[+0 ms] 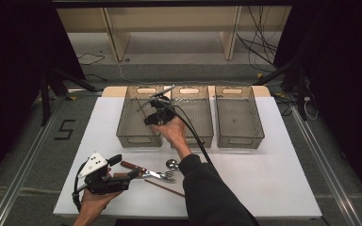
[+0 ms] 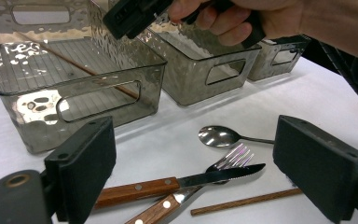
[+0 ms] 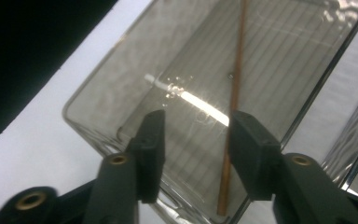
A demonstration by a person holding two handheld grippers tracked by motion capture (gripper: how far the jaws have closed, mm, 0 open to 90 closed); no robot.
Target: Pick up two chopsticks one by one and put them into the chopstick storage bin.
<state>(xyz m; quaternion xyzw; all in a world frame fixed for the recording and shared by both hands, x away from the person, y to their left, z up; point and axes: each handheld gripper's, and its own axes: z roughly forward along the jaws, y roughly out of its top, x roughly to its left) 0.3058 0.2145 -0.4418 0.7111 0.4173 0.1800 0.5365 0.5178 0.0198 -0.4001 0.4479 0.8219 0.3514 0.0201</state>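
My right gripper [image 1: 152, 113] hangs open over the left grey bin [image 1: 139, 140], jaws pointing down into it. In the right gripper view a wooden chopstick [image 3: 233, 102] lies on that bin's ribbed floor [image 3: 182, 51], below the open right gripper [image 3: 196, 140] and close to its right-hand jaw. My left gripper [image 1: 124, 167] is held low at the table's front left, open wide. In the left gripper view, a wood-handled knife [image 2: 168, 185], a fork [image 2: 235, 156], a spoon [image 2: 216, 135] and a second chopstick [image 2: 247, 201] lie ahead of the open left gripper [image 2: 203, 161].
A middle bin [image 1: 195, 140] and a right bin [image 1: 240, 140] stand in a row beside the left one at the back of the white table [image 1: 264, 179]. A wooden shelf frame [image 1: 169, 28] and loose cables [image 1: 259, 47] lie beyond the table.
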